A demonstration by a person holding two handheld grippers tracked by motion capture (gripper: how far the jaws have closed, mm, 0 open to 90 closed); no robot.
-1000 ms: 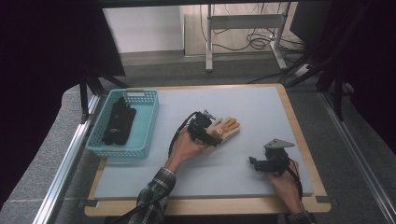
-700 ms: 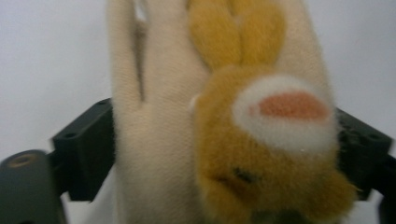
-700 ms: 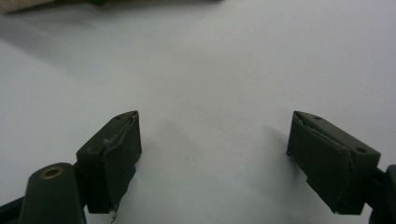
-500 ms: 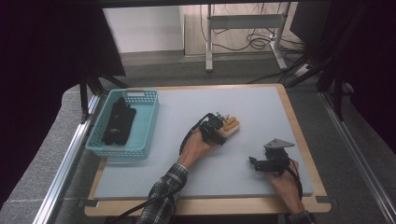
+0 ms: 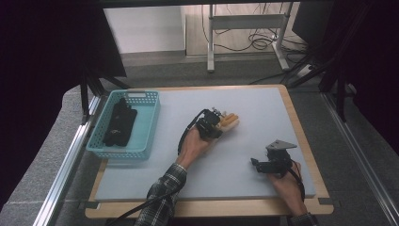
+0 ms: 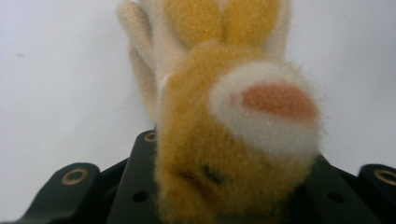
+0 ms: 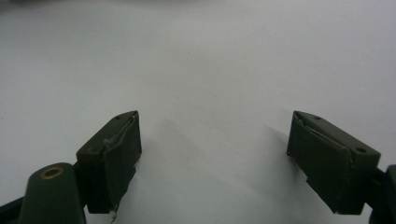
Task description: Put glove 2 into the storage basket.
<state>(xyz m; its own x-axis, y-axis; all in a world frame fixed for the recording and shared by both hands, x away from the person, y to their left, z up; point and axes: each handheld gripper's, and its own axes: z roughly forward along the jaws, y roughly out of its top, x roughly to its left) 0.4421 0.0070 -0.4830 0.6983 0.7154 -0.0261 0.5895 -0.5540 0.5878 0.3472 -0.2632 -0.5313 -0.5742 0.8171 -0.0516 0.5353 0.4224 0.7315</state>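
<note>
**Left gripper closes in on the plush toy**

The left gripper [image 5: 211, 126] now sits over the near end of the plush toy [image 5: 229, 121], which lies on the tabletop [image 5: 263, 108] a little toward 1 o'clock of centre. A second ago the gripper was short of the toy, toward 7 o'clock; half a second ago it had reached it, and it has since pushed slightly farther on. In the left gripper view the toy [image 6: 233, 140] sits between the jaws and hides their tips, so whether they pinch it cannot be told. This reads as the start of a grasp, with the lift not yet begun.

The right gripper [image 5: 263, 165] rests at 5 o'clock, where it was in both earlier frames, its jaws spread over bare tabletop. The basket [image 5: 150, 123] at 9 o'clock, holding a dark item [image 5: 120, 123], is unchanged; it seems the likely destination.
</note>
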